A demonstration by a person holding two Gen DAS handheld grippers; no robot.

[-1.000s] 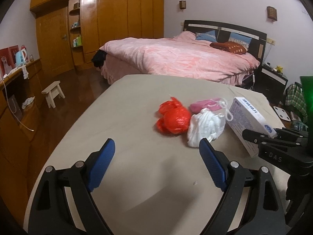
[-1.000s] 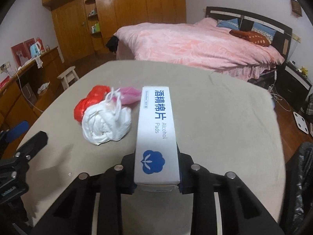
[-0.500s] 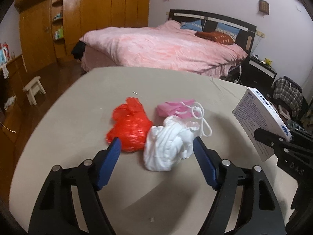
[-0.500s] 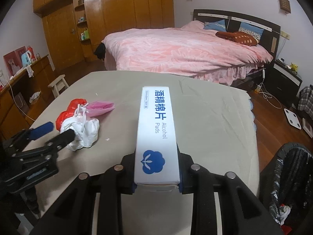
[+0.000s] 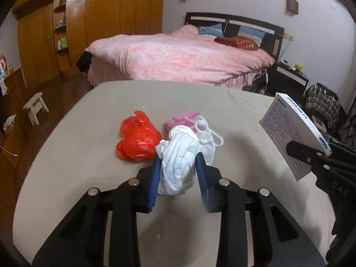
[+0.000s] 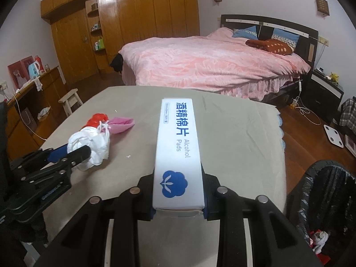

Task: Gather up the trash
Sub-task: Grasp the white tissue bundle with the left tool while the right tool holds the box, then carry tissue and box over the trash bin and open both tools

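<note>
Between the blue pads of the left gripper (image 5: 178,173) sits a crumpled white plastic bag (image 5: 178,166), lying on the beige cloth-covered table (image 5: 93,178). The jaws are closing on it, and the pads already touch its flanks. The bag looks light, soft and springy (likely to squash and slip), so a hold across its thick middle seems safer than one on its loose string loop. Just left of this gripper's tips, touching the white bag, lies a scrunched red plastic bag (image 5: 138,142); just beyond the tips lies a flat pink wrapper (image 5: 181,120).

The right gripper (image 6: 179,191) is clamped on a long white cardboard box printed "Alcohol Pads" (image 6: 176,146), gripped at its near end and held above the table. The box looks stiff and light, and it juts far forward, so it may pivot. To the lower right of this gripper stands a bin lined with black plastic (image 6: 322,191), its rim cut off by the picture edge.

The box hides its own pads. The underside of the white bag is hidden too.
</note>
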